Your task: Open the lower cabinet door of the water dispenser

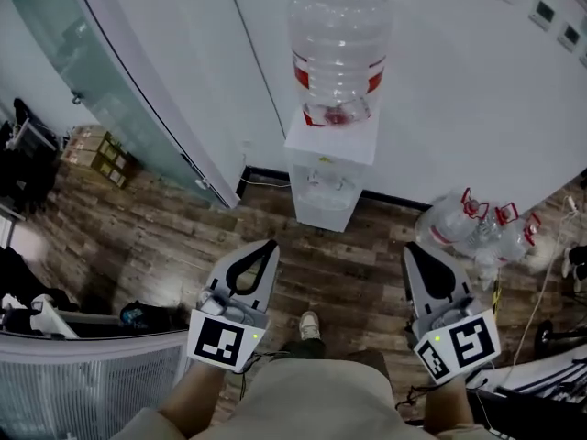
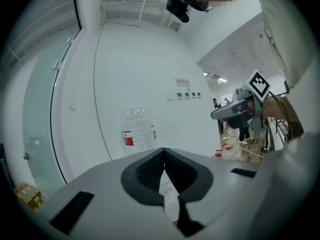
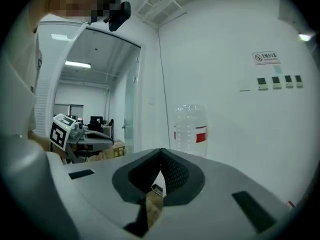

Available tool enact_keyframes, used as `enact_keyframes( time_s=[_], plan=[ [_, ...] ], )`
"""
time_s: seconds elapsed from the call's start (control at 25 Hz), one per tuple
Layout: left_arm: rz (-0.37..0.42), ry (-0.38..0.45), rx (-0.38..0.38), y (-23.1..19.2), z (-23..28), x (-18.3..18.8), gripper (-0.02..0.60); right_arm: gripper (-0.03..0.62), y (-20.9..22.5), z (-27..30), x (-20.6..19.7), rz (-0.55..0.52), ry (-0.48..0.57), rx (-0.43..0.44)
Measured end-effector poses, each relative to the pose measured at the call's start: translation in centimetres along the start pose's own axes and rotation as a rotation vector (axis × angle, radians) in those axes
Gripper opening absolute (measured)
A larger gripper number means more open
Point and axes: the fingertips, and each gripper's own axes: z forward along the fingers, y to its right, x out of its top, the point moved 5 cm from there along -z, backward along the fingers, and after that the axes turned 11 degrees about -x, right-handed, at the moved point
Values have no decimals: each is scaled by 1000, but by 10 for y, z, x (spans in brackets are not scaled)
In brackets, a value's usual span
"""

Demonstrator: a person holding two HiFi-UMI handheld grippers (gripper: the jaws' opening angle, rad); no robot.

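Grey left gripper (image 1: 267, 245), jaws pressed together and empty, grey right gripper (image 1: 412, 247) likewise closed, both over brown wood-plank floor (image 1: 358, 273), white box-shaped water dispenser (image 1: 323, 186) well ahead between them against the white wall (image 1: 440, 81), clear upturned plastic bottle (image 1: 337, 53) on top, dispenser's lower door foreshortened.

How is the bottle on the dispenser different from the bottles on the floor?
The dispenser bottle stands neck-down on the dispenser; the floor bottles rest on the floor to its right. The dispenser bottle is alone; the floor bottles are clustered. Both are clear plastic with red parts.
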Motion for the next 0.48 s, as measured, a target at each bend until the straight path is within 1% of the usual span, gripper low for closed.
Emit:
enact_keyframes(
  time_s=[0.2,0.48],
  plan=[
    [-11,-2,-17,-27,22,-7,5,6,6,33,2,1,-8,-11],
    [-20,1,7,-40,46,-9,6,6,27,60,2,-11,-8,4]
  ],
)
